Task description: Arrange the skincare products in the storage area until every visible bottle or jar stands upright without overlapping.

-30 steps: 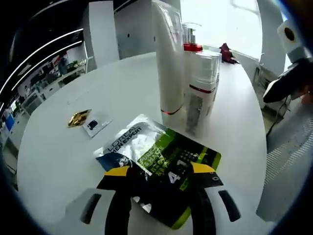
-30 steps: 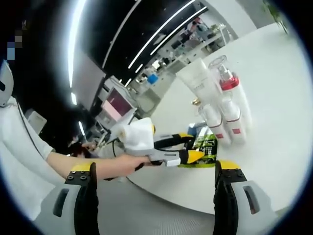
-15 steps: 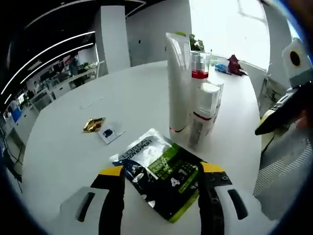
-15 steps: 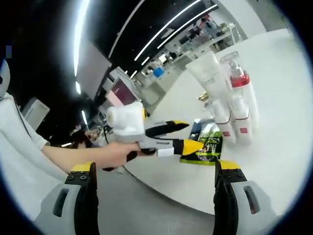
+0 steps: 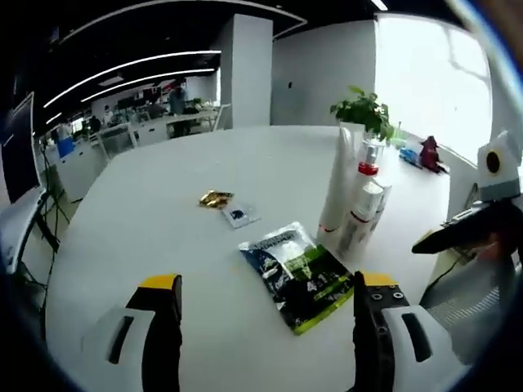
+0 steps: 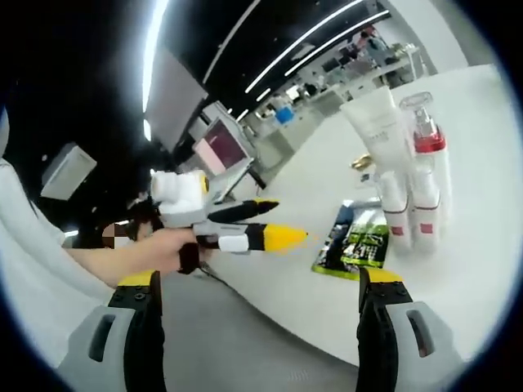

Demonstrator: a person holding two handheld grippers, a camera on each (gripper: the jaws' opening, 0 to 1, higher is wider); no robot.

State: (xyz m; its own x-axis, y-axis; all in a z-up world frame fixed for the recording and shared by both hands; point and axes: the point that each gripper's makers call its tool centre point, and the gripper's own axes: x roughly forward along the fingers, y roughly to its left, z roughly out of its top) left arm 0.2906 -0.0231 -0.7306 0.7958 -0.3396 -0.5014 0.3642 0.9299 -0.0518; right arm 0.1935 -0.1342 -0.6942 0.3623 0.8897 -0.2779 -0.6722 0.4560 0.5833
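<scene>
Left gripper (image 5: 260,290) had backed off the green sachet (image 5: 307,275), jaws wide, empty; right gripper (image 6: 260,286) wide, empty, bottles (image 6: 413,200) ahead.

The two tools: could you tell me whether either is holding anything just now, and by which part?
Nothing is held. The left tool is open above the table, short of the sachet, and the right tool is open with nothing between its jaws.

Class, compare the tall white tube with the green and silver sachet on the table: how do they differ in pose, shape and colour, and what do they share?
Pose: the tube stands upright, while the sachet lies flat. Shape: the tube is tall and narrow; the sachet is a thin, wide rectangle. Colour: the tube is plain white; the sachet is green, silver and dark with printed lettering. Both rest on the white table, close together, and neither gripper holds them.
</scene>
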